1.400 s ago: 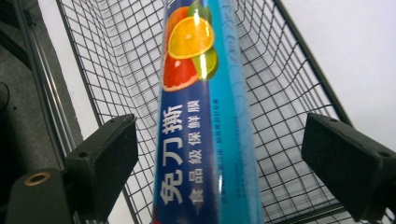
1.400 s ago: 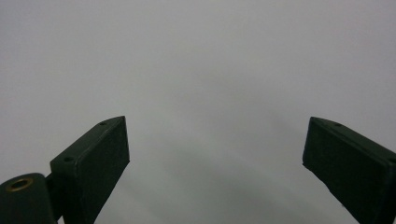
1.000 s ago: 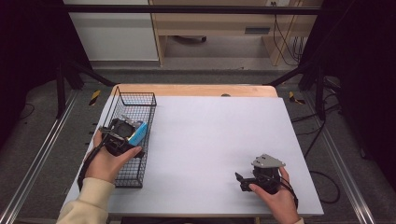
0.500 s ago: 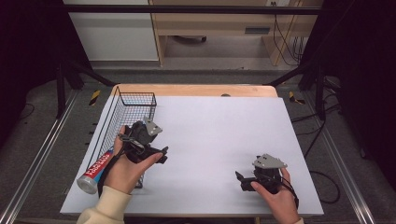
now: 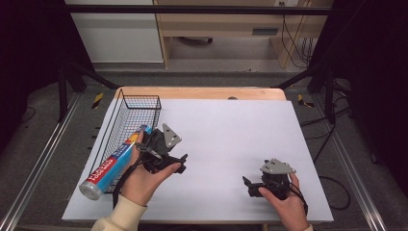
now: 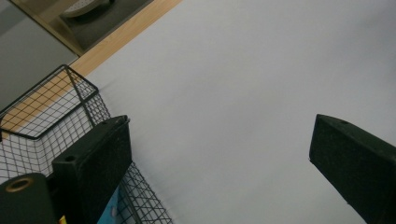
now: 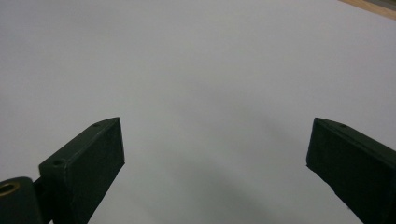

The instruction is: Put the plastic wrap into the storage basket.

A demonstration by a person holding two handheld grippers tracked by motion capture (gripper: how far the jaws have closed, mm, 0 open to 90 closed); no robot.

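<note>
A person's left hand [image 5: 144, 175] holds the left gripper [image 5: 179, 162] low over the white worktop [image 5: 226, 139], wrist bent, with the gripper's nose aimed toward the middle of the worktop and its grey plate tilted upward. Its jaws stand wide apart in the left gripper view, with nothing between them. Just behind that gripper, on its outer side, a toothpaste tube [image 5: 114, 162] lies slanted across the near rim of a black wire basket [image 5: 137, 103], its capped end jutting out past the basket toward the person. Whether the hand touches the tube cannot be told. The basket's mesh corner [image 6: 70, 93] shows beside the gripper's left-hand jaw. Well apart, the right hand [image 5: 284, 204] rests the right gripper [image 5: 248, 185] on the worktop, pointing across toward the left gripper. Its jaws too are spread wide over bare white surface.
</note>
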